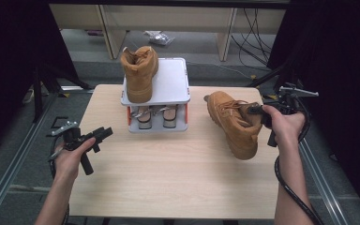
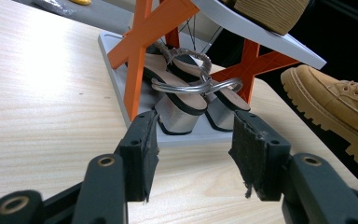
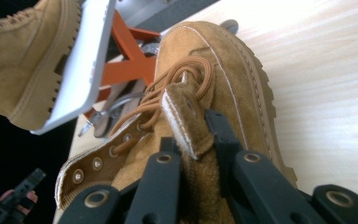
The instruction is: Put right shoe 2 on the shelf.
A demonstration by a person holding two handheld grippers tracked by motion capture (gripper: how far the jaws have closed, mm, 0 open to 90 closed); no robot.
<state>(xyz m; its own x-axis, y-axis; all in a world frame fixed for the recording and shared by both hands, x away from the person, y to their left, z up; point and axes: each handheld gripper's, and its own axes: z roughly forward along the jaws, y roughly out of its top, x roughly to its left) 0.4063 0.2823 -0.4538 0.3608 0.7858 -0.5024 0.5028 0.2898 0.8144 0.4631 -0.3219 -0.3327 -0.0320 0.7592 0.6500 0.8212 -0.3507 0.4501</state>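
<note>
A tan suede boot [image 1: 233, 122] hangs tilted over the right part of the table, lifted by my right gripper [image 1: 258, 111]. In the right gripper view the jaws are shut on the boot's tongue [image 3: 186, 121], with the laces [image 3: 168, 88] just beyond. A second tan boot [image 1: 139, 72] stands on the top shelf of a small white rack [image 1: 173, 79] with orange legs. Silver heeled sandals [image 2: 186, 100] rest on the rack's lower shelf. My left gripper [image 1: 101, 136] hovers open over the table's left side, its jaws [image 2: 193, 149] pointing at the sandals with nothing between them.
The light wooden table [image 1: 168, 168] has bare room in front and to the left. Black curtains flank both sides. Wooden furniture legs and loose cables lie on the floor beyond the table.
</note>
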